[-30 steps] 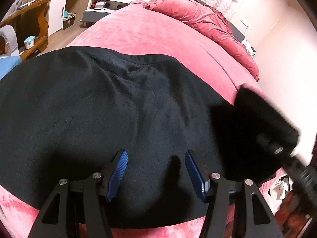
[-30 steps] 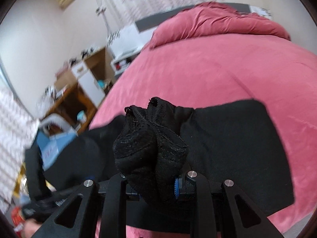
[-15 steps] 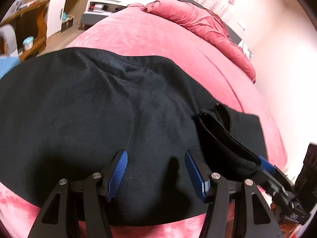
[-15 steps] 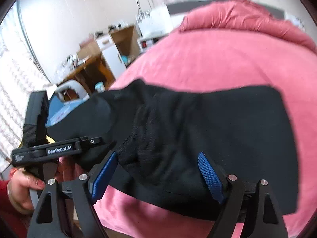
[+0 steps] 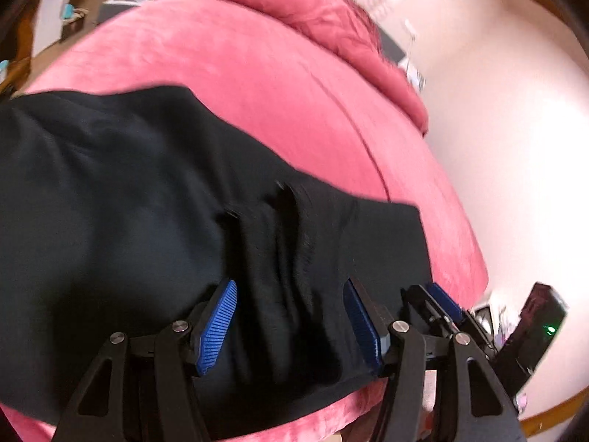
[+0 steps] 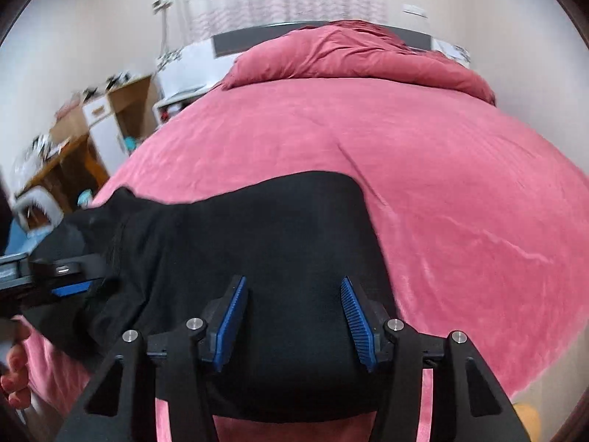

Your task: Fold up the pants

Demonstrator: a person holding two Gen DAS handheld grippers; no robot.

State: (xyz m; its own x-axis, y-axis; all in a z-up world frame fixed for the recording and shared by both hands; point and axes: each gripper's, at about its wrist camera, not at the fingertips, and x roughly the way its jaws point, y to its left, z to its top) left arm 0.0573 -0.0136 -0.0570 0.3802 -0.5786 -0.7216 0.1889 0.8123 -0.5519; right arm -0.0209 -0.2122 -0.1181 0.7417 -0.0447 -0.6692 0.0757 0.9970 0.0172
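Left gripper (image 5: 291, 326) is hanging with jaws spread over bunched black pants (image 5: 147, 221), which are lying on the pink bed (image 5: 257, 73); no writing is legible. Right gripper (image 6: 294, 326) is likewise gaping, empty, above the pants' flat end (image 6: 279, 243) near the bed's front edge.

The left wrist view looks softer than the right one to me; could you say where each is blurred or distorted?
Left wrist view: motion-smeared pants and bed, washed-out wall. Right wrist view: sharper, blur only at the left-edge furniture; strong fisheye bulge in both.
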